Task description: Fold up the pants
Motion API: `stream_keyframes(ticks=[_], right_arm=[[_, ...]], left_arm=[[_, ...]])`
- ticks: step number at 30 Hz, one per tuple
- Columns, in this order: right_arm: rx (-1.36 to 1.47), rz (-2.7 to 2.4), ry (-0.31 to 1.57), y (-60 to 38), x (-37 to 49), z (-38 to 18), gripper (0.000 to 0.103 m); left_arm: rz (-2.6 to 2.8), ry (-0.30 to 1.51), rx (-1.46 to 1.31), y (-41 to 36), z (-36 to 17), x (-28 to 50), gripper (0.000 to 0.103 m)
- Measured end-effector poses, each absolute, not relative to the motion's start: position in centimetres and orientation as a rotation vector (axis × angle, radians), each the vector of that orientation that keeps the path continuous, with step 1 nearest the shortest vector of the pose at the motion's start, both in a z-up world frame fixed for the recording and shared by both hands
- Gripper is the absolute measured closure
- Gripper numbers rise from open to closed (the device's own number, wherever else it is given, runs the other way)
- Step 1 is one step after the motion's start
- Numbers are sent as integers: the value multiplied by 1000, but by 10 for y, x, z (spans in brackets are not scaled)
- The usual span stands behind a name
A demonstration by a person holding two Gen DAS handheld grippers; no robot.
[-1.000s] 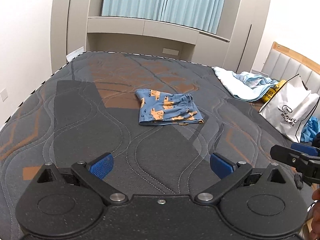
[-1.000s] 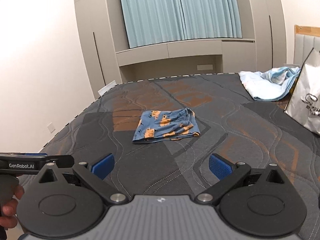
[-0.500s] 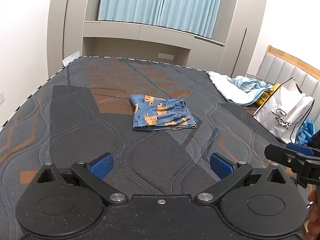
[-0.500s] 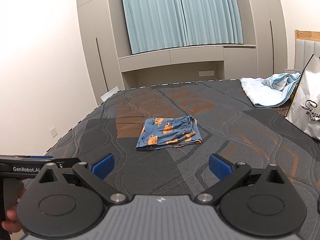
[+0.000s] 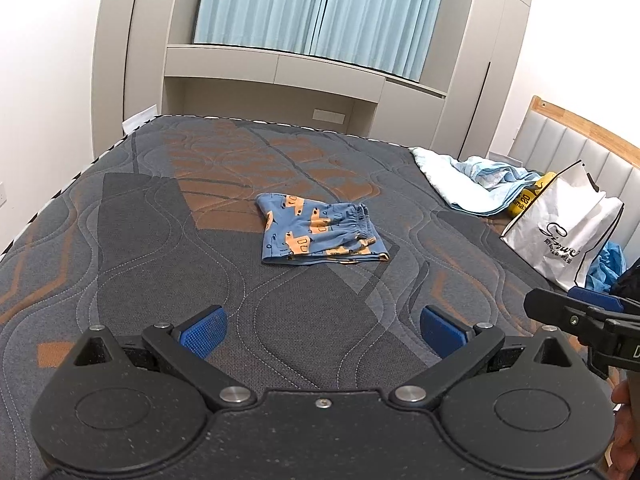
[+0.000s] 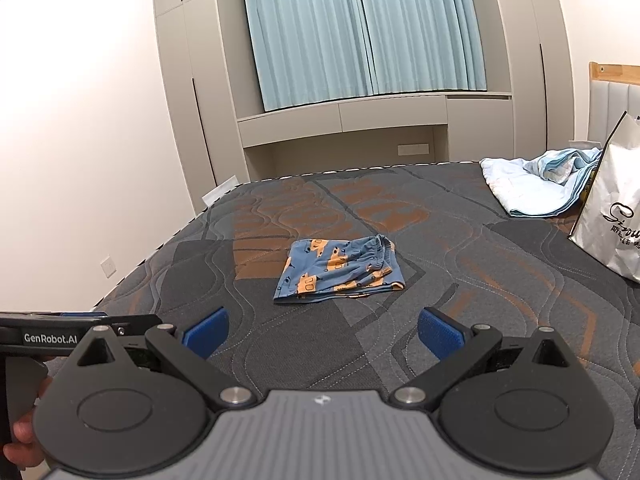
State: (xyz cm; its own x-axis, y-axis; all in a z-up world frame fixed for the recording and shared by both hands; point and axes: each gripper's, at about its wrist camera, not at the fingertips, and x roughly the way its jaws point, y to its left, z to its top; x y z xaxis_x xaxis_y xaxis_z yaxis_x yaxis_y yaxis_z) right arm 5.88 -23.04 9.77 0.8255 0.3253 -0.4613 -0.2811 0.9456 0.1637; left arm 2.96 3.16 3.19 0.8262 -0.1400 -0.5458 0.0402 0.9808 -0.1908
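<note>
Small blue pants with an orange vehicle print (image 5: 318,232) lie folded in a compact rectangle in the middle of the grey and orange mattress (image 5: 140,240). They also show in the right wrist view (image 6: 340,272). My left gripper (image 5: 322,330) is open and empty, held well back from the pants above the near part of the mattress. My right gripper (image 6: 322,332) is open and empty too, at a similar distance. The right gripper shows at the right edge of the left wrist view (image 5: 580,312).
A light blue blanket (image 5: 468,184) lies crumpled at the far right of the mattress (image 6: 480,280). A white shopping bag (image 5: 568,232) stands beside it by the headboard (image 5: 580,140). A wall with cabinets and curtains (image 6: 360,32) is beyond the bed.
Both grippers have drawn back and tilted up a little, so the pants look smaller and farther off. The pants have not moved. Both grippers stay open.
</note>
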Motion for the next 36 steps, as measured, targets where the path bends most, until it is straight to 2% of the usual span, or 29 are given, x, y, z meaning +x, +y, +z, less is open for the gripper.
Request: stream_keyframes(ticks=[25, 32, 36], right_arm=[[92, 335, 512, -226, 67, 96, 0], [90, 336, 519, -224, 73, 93, 0], [91, 331, 532, -224, 80, 87, 0]], left_arm=[[-92, 591, -175, 34, 31, 31, 0], [-99, 536, -204, 41, 32, 29, 1], [-76, 578, -212, 44, 21, 43, 0]])
